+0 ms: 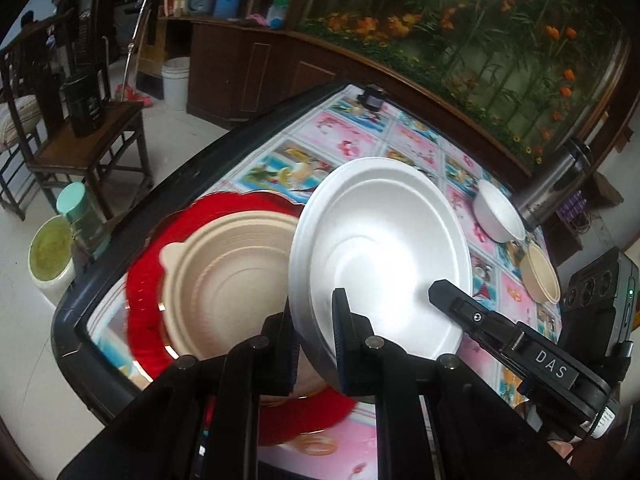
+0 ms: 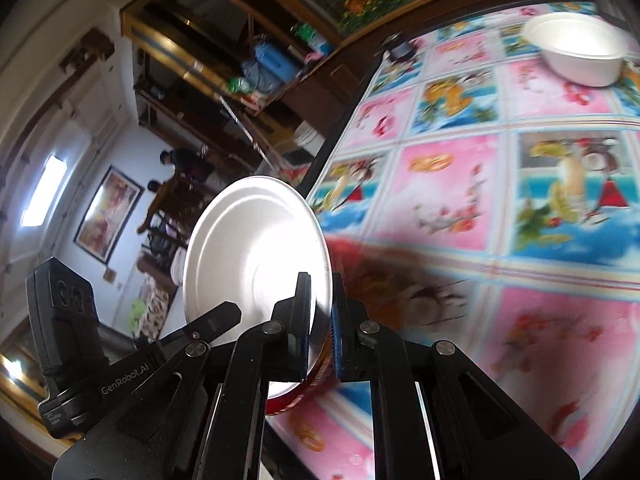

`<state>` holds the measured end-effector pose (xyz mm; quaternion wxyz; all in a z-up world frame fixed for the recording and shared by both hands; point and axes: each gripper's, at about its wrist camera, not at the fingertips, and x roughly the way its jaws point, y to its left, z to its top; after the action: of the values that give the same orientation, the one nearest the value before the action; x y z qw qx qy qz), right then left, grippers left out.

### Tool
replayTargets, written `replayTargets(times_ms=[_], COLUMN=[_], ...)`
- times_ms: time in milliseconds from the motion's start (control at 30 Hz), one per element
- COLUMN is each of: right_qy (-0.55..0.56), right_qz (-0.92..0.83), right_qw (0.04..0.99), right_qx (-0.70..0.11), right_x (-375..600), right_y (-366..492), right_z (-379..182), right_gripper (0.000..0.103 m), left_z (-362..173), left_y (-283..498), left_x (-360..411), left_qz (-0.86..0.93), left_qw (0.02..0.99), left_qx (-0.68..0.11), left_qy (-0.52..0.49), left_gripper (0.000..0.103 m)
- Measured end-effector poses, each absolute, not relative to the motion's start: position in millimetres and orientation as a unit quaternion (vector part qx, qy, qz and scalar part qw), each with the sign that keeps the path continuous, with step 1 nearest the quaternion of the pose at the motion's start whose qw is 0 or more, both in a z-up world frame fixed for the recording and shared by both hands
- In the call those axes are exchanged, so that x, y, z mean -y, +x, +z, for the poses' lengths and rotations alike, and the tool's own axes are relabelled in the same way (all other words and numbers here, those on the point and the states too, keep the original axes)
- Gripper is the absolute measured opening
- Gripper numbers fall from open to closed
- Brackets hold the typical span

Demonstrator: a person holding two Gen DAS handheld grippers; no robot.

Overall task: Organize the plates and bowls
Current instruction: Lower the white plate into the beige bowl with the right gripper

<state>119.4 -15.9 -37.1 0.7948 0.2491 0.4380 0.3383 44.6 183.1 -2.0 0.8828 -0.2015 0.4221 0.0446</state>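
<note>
Two grippers carry a white plate above the table.
The left gripper [image 1: 316, 320] and right gripper [image 2: 320, 312] each pinch the plate's [image 1: 380, 248] rim; level it, then lower onto the tan bowl [image 1: 224, 280].

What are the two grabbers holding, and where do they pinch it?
Both hold one white plate, tilted up. The left gripper and the right gripper each pinch its rim.

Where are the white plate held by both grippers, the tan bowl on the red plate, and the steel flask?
white plate [image 1: 380, 240]: left wrist view, inner face.
tan bowl [image 1: 228, 284]: left wrist view, inside bottom.
steel flask [image 1: 556, 184]: left wrist view, body.
</note>
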Motion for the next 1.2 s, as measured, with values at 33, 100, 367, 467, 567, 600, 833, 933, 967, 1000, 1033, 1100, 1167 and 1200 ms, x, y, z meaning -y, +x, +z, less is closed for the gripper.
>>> replayTargets(times_ms=[33, 100, 367, 467, 567, 600, 833, 933, 967, 1000, 1033, 1100, 1167, 1200], right_qy=[0.245, 0.234, 0.202, 0.189, 0.172, 0.165, 0.122, 0.103, 0.093, 0.087, 0.082, 0.08, 0.084, 0.087], right_qz=[0.339, 0.339, 0.335, 0.333, 0.328, 0.325, 0.309, 0.303, 0.297, 0.294, 0.293, 0.293, 0.296, 0.296], right_qw=[0.793, 0.794, 0.789, 0.792, 0.803, 0.807, 0.835, 0.846, 0.852, 0.855, 0.858, 0.861, 0.86, 0.86], right_qx=[-0.442, -0.448, -0.474, -0.476, -0.468, -0.465, -0.439, -0.427, -0.422, -0.418, -0.413, -0.409, -0.408, -0.406], right_x=[7, -6, -40, -49, -55, -57, -64, -67, -68, -68, -68, -67, -65, -63], right_y=[118, 117, 119, 119, 115, 114, 105, 101, 99, 99, 98, 97, 96, 96], right_z=[-38, -41, -57, -61, -59, -59, -52, -51, -50, -50, -49, -48, -47, -46], right_gripper=[0.009, 0.009, 0.009, 0.009, 0.009, 0.009, 0.009, 0.009, 0.01, 0.01, 0.011, 0.011, 0.011, 0.013], left_z=[-6, -15, -37, -40, -39, -39, -29, -21, -19, -16, -12, -9, -7, -6], left_y=[43, 40, 39, 38, 37, 37, 31, 28, 26, 24, 22, 21, 20, 19], left_x=[-190, -199, -218, -222, -222, -223, -218, -212, -212, -211, -210, -210, -211, -211], left_qz=[0.048, 0.054, 0.066, 0.069, 0.069, 0.069, 0.095, 0.122, 0.131, 0.141, 0.148, 0.15, 0.149, 0.152], left_qw=[0.88, 0.875, 0.861, 0.86, 0.861, 0.861, 0.878, 0.889, 0.892, 0.897, 0.901, 0.904, 0.906, 0.907], left_qx=[-0.425, -0.43, -0.452, -0.453, -0.453, -0.453, -0.438, -0.424, -0.416, -0.406, -0.397, -0.39, -0.386, -0.384], left_qy=[-0.207, -0.215, -0.224, -0.223, -0.22, -0.221, -0.168, -0.127, -0.115, -0.102, -0.092, -0.085, -0.086, -0.085], left_gripper=[0.013, 0.013, 0.013, 0.014, 0.014, 0.014, 0.024, 0.057, 0.07, 0.072, 0.072, 0.072, 0.072, 0.072])
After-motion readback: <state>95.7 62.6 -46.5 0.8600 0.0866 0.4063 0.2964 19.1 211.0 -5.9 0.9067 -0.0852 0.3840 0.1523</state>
